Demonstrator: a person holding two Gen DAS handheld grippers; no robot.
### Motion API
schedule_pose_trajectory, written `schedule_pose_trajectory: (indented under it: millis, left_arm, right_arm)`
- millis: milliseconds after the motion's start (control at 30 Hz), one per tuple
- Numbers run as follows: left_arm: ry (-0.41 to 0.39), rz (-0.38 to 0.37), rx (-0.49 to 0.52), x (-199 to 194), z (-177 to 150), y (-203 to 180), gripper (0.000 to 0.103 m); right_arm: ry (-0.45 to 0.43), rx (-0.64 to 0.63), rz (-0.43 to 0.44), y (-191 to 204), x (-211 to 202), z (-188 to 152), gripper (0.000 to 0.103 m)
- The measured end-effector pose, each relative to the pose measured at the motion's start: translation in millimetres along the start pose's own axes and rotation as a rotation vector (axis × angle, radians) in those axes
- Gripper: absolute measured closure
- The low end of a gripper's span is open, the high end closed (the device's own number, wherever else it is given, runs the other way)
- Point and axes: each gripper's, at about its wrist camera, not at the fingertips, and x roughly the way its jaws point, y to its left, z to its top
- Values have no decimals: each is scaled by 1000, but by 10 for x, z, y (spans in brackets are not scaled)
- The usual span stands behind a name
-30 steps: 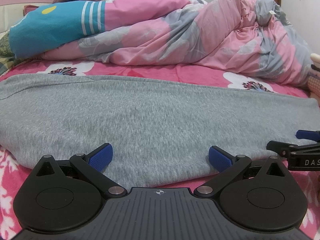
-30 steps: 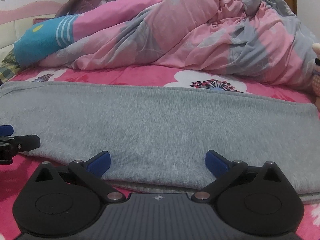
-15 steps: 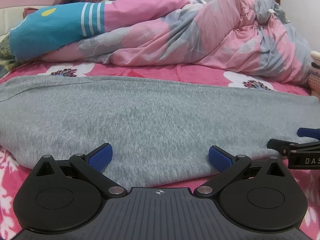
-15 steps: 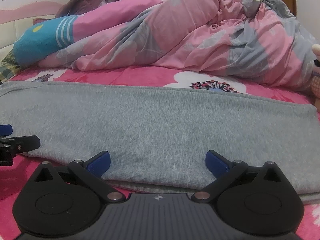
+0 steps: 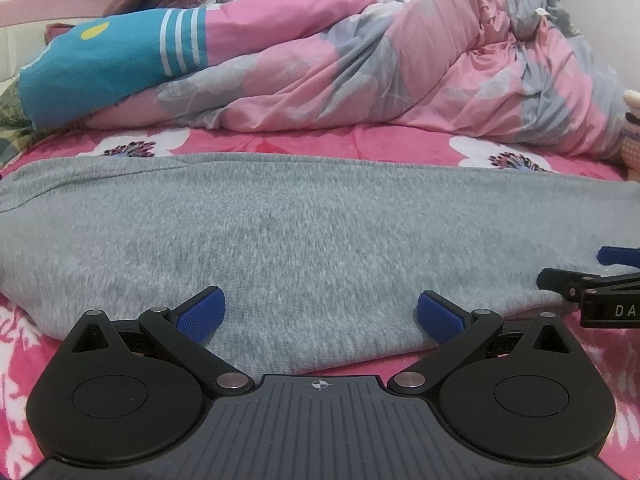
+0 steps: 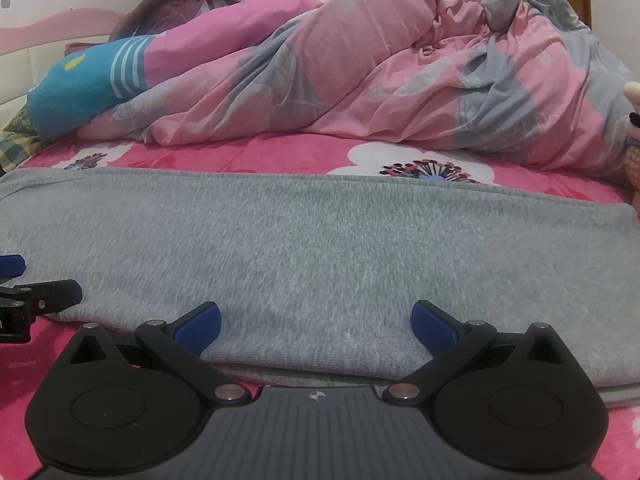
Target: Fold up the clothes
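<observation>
The left gripper (image 5: 318, 314) sits low at the near hem of the grey garment (image 5: 312, 236), fingers spread wide apart, nothing between the blue pads (image 5: 200, 314). The garment lies flat across the pink floral bedsheet (image 5: 320, 142), its long edges running left to right. At its left end a seam line curves toward the sheet. The right gripper (image 6: 316, 322) is likewise spread wide at the same hem, just beside the left one, empty. Beyond the far edge, a strip of bare sheet separates the garment from the bunched pink-and-grey quilt (image 6: 400, 80). A person (image 6: 192, 4) sits behind the quilt.
</observation>
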Motion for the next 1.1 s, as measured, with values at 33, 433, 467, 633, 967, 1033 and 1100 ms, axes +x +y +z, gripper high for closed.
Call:
schedule_pose_trajectory:
  millis: [33,433,467,633,967,1033,1100]
  left_arm:
    - [-1,3,4,0,-4,-7,0]
    - [-11,42,34,-6,-26,-74,0]
    - [-13,48,36,-10,-27,-83,0]
    - [-10,79,58,-22,-16,-127,0]
    - [9,103,88,-12,47,-178,0]
    - [-2,84,48,-122,76,-98,0]
    - [-21,49,4,-288,122,17,0]
  right_arm:
    - [0,0,0,1,-1,-2,0]
    - [0,-3,-3,9,1,5,0]
    - [-1,-2,-2,6,1,5,0]
    - [0,-5,-3,3,7,6,0]
    - [-12,7,7,-19,-3,-20,0]
    - [-16,8,6,-17,-10,-22,0]
    - [-17,12,9,-27,-11,-20,0]
